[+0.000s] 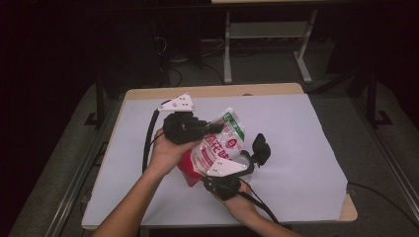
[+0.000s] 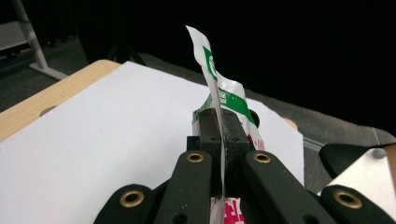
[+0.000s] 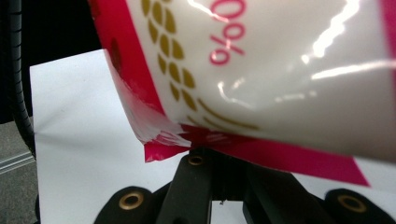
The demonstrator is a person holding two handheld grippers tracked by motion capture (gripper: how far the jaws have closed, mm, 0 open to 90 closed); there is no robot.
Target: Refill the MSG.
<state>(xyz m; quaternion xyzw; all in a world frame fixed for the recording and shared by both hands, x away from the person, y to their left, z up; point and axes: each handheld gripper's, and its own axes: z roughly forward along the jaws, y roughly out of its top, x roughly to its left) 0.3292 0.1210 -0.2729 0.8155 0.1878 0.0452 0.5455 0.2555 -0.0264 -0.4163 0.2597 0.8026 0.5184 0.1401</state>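
Note:
A glossy white bag [image 1: 217, 145] with red print and a green band at its top is held up over the white sheet [image 1: 296, 128] between both grippers. My left gripper [image 1: 217, 127] comes in from the left, its jaws shut on the bag's upper edge. In the left gripper view [image 2: 223, 135] the thin bag [image 2: 224, 93] rises from between the closed jaws. My right gripper [image 1: 201, 179] sits low at the front, under its grey plate [image 1: 225, 168]. It is shut on the bag's red bottom edge [image 3: 261, 151]. The jaw tips [image 3: 224, 161] are mostly hidden behind the bag [image 3: 280, 70].
The white sheet covers most of a wooden table [image 1: 212, 91]. A black cable [image 1: 148, 138] loops from the left gripper along the sheet's left side. A black part [image 1: 261, 148] stands right of the bag beside the right gripper. Table legs [image 1: 227, 49] stand on the dark floor behind.

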